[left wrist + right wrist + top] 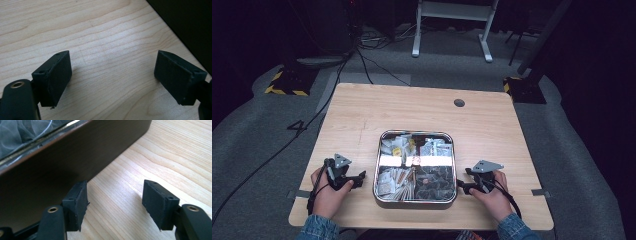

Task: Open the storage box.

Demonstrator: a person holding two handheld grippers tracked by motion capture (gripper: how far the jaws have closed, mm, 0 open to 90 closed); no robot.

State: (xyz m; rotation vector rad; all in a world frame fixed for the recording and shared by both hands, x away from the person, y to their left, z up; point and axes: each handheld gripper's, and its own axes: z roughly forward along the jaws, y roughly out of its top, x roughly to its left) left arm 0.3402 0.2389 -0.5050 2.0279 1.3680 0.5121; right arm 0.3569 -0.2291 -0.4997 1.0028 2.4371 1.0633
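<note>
Left gripper (112,82) jaws wide apart, empty – right gripper (115,202) likewise, beside metal tray (62,162).

1. Wooden table (362,115) is bearing a square metal tray (377,165) near its front edge; the tray is holding packets in four compartments.
2. Left gripper (360,178) is resting on the table just left of the tray, jaws pointing toward it.
3. Right gripper (460,186) is lying just right of the tray.
4. Hands in denim sleeves (318,227) are gripping both.
</note>
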